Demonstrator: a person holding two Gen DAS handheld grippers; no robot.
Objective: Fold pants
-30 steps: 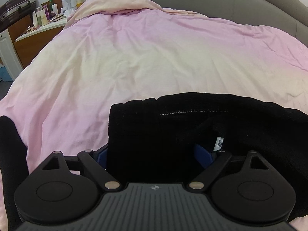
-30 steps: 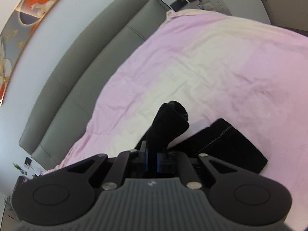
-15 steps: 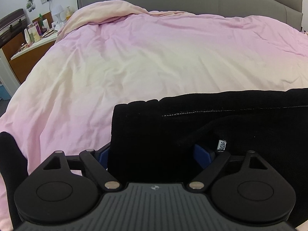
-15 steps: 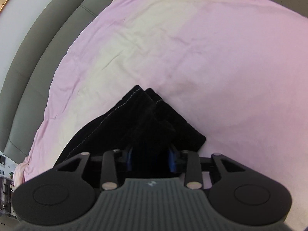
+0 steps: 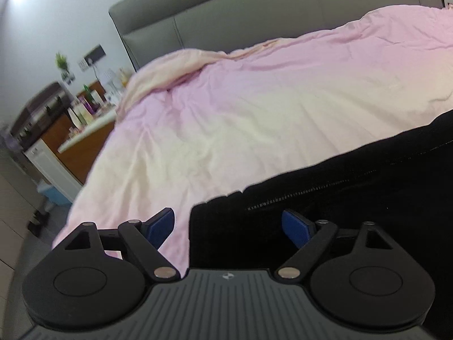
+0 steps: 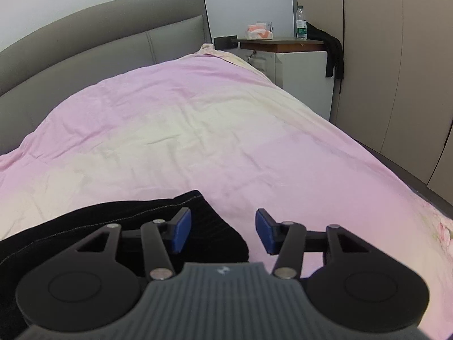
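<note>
1. While the black pants (image 5: pixel 354 198) lie folded on the pink duvet (image 5: pixel 254 107) of the bed, both grippers stand with their blue pads apart and hold nothing.
2. Seen from the left wrist, the left gripper (image 5: pixel 228 223) is wide apart over the left end of the pants (one pad is over the duvet, the other over the cloth).
3. Seen from the right wrist, the right gripper (image 6: pixel 223 231) is apart at the right end of the pants (image 6: pixel 113 226).
4. Behind the duvet stands a grey headboard (image 6: pixel 99 42).
</note>
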